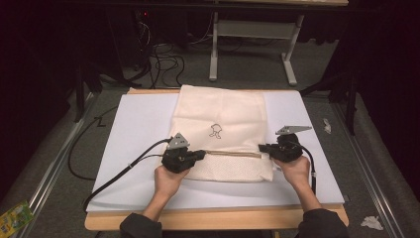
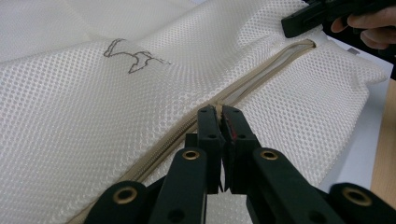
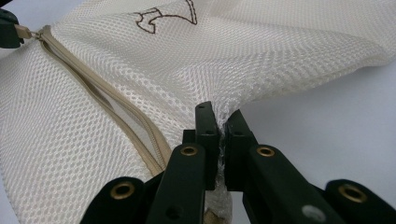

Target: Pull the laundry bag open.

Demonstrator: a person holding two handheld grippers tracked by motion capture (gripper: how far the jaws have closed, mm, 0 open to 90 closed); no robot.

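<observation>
The left gripper (image 2: 220, 114) is seen with its two black jaws pressed almost together, a small beige zipper pull (image 2: 217, 108) being pinched between their tips at the near end of the zipper (image 2: 261, 74). The right gripper (image 3: 222, 122) is likewise closed to a thin slit, and a bunched fold of the mesh bag (image 3: 280, 51) is clamped between its jaws at the bag's edge. The bag is made of cream, open-weave mesh with a fine honeycomb texture, and it is laid flat and roughly rectangular on a white sheet (image 1: 138, 119) covering a wooden table (image 1: 218, 218), between the two hands. A tan zipper is run across its lower part from one gripper to the other, and it is partly parted, so that a narrow gap is shown along its length. A small dark outline motif (image 2: 133, 58) is stitched on the mesh above the zipper. In the high view, each gripper is held by a hand (image 1: 168, 181) entering from the bottom edge, and a black cable (image 1: 124, 171) is trailed from the left gripper across the sheet. Grey carpeted floor (image 1: 247, 74) surrounds the table.
</observation>
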